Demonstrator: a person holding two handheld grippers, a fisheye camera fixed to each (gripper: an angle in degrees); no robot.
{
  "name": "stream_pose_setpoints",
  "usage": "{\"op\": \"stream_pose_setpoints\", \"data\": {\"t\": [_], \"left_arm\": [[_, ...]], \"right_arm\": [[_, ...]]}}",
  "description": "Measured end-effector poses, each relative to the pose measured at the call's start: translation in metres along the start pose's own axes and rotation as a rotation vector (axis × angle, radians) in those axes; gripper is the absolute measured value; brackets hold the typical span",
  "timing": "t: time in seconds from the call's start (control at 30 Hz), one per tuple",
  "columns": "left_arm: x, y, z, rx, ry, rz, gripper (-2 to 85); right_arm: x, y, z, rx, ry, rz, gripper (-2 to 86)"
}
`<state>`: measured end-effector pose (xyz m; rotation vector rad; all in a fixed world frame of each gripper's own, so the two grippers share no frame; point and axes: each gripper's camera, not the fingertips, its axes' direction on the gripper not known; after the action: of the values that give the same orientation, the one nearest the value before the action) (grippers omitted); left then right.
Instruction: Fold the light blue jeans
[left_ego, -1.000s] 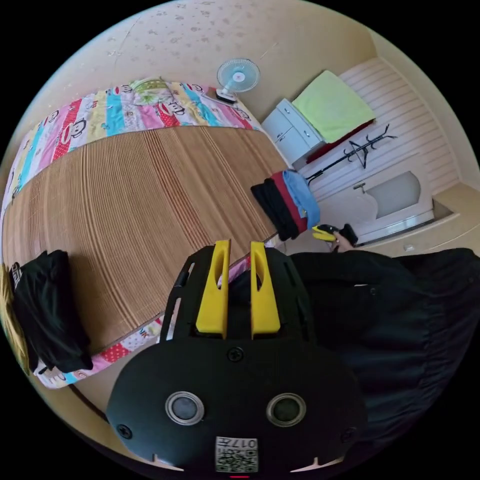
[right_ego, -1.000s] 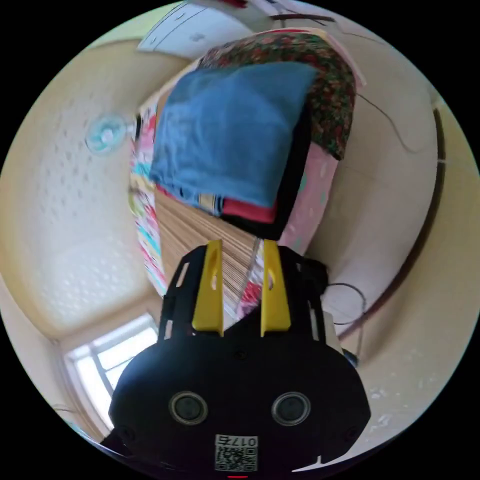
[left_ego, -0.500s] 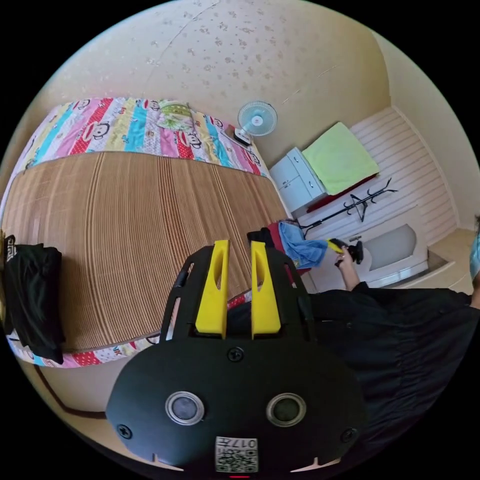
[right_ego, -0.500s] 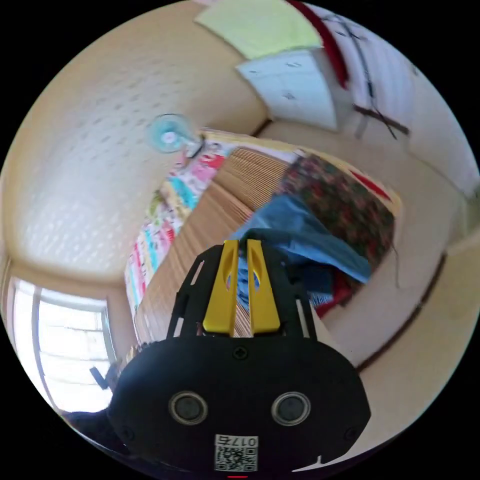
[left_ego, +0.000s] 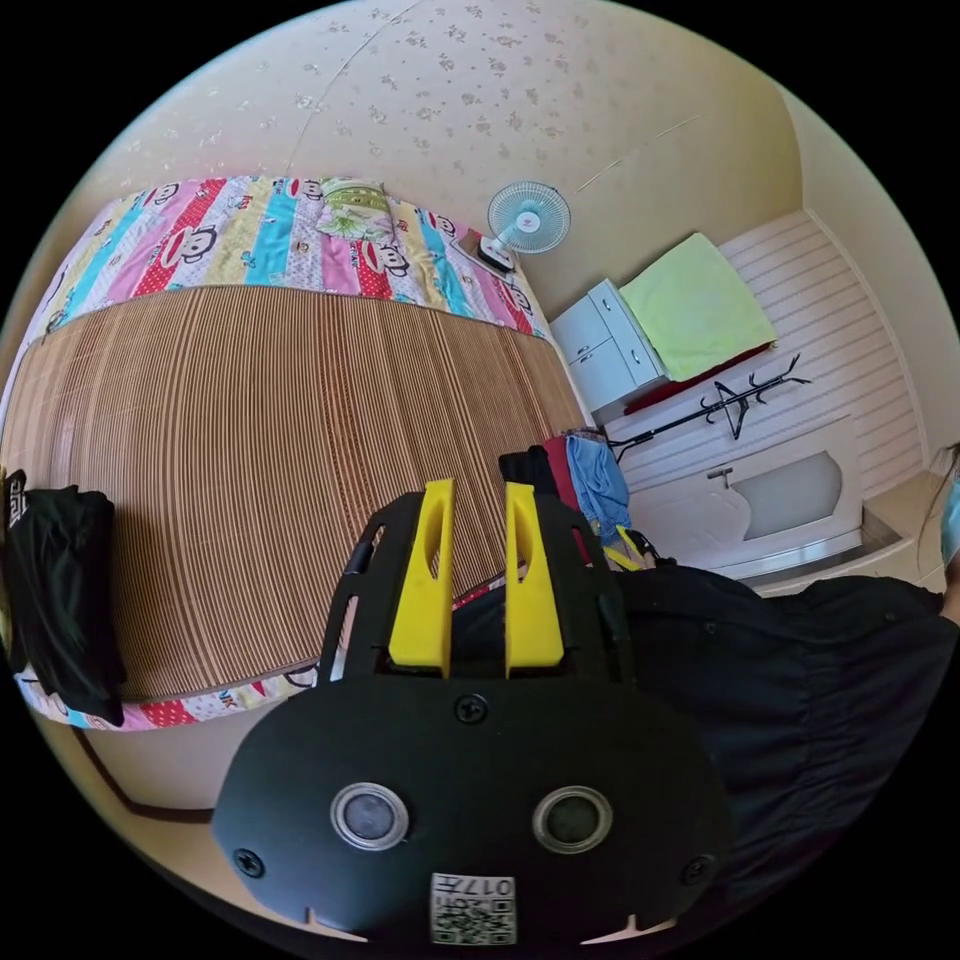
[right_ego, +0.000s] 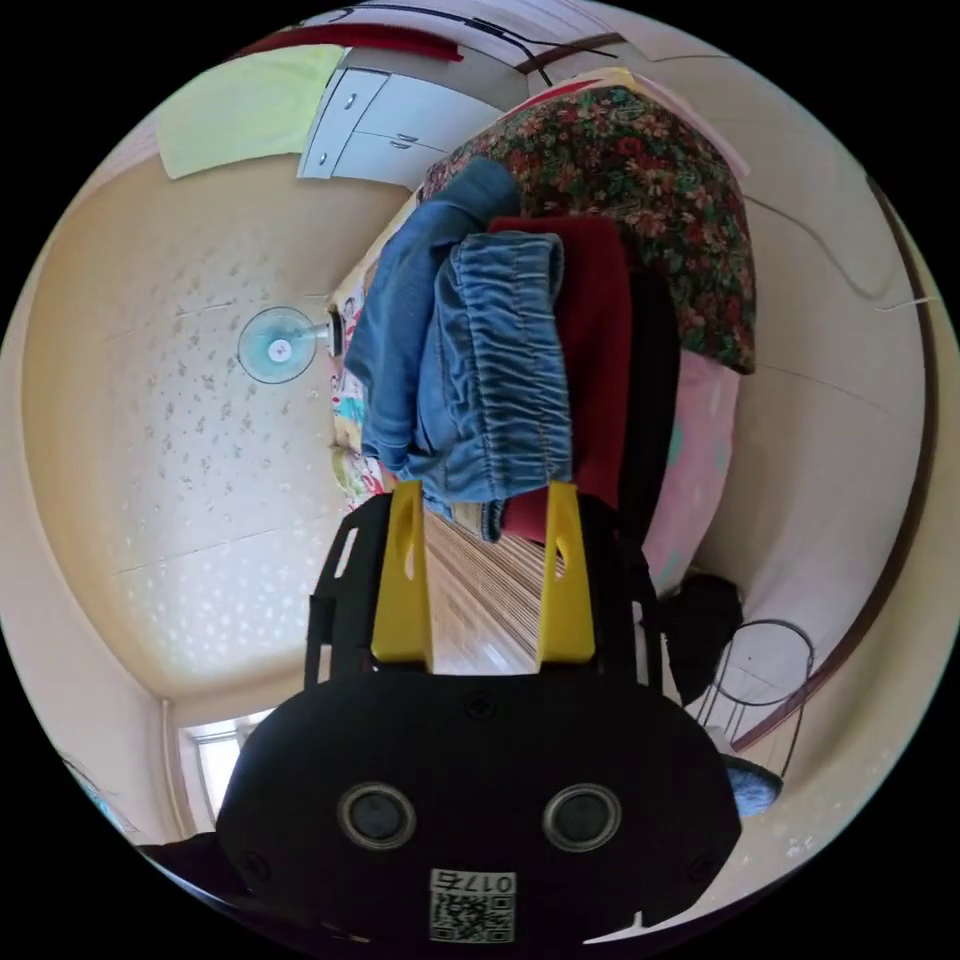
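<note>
the bed (left_ego: 250, 450), covered by a ribbed bamboo mat with a striped cartoon sheet along its far edge, spreads out beyond the left gripper (left_ego: 478, 500), which is held above the bed's near edge with its yellow jaws pointing across the mat, a narrow gap between them and nothing in it. the person's dark sleeve (left_ego: 780, 680) lies to that gripper's right. a folded black garment (left_ego: 60, 600) rests on the mat well off to the left gripper's left. a stack of clothes sits at the bed's corner, just beyond and right of the left gripper's tips; in the right gripper view the light blue jeans (right_ego: 480, 370) hang bunched over the front of this stack, their gathered waistband facing the camera, with a red garment (right_ego: 595, 340) and a black one just to their right. the right gripper (right_ego: 483, 500) is tilted up toward the jeans, jaws spread wide, its tips at the lowest hanging folds; whether they touch the denim cannot be told. a small fan (left_ego: 528, 217) stands past the bed's far corner.
</note>
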<state>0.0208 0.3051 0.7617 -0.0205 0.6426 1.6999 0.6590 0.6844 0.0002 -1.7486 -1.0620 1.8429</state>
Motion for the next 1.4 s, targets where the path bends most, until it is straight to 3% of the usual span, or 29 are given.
{"op": "stream_pose_setpoints", "data": {"t": [0.13, 0.3, 0.43, 0.6, 0.77, 0.87, 0.93, 1.1, 1.27, 1.33, 1.4], "left_arm": [[0.0, -0.018, 0.029, -0.005, 0.049, 0.018, 8.1], [0.024, -0.028, 0.059, -0.01, 0.086, 0.112, 8.0], [0.065, -0.026, 0.083, -0.047, 0.074, 0.287, 8.2], [0.149, -0.044, 0.122, -0.093, 0.174, 0.546, 9.4], [0.263, -0.047, 0.111, 0.012, 0.209, 0.82, 13.9], [0.318, -0.039, 0.091, 0.093, 0.164, 0.927, 15.0], [0.352, -0.029, 0.08, 0.135, 0.129, 1.036, 14.9], [0.381, 0.003, 0.069, 0.199, 0.184, 1.21, 7.4], [0.366, 0.0, 0.033, 0.371, 0.242, 1.01, 5.3], [0.348, 0.003, -0.004, 0.534, 0.263, 0.907, 5.2], [0.341, 0.012, -0.033, 0.632, 0.3, 0.897, 5.1]], "right_arm": [[0.022, 0.006, 0.021, -0.076, 0.201, 0.08, 9.7], [0.004, 0.057, -0.01, 0.013, 0.187, -0.153, 4.6], [-0.077, 0.123, -0.041, 0.07, 0.202, -0.595, 2.4], [-0.154, 0.212, -0.056, -0.054, -0.031, -0.985, 1.6], [-0.219, 0.37, -0.068, -0.286, -0.213, -1.45, 1.6], [-0.23, 0.459, -0.075, -0.33, -0.168, -1.65, 1.6], [-0.223, 0.5, -0.088, -0.371, -0.241, -1.733, 1.5], [-0.189, 0.539, -0.126, -0.416, -0.465, -1.701, 1.4], [-0.122, 0.54, -0.182, -0.271, -0.682, -1.558, 1.0], [-0.102, 0.539, -0.189, -0.256, -0.674, -1.521, 1.2], [-0.083, 0.538, -0.184, -0.218, -0.531, -1.473, 1.8]]}}
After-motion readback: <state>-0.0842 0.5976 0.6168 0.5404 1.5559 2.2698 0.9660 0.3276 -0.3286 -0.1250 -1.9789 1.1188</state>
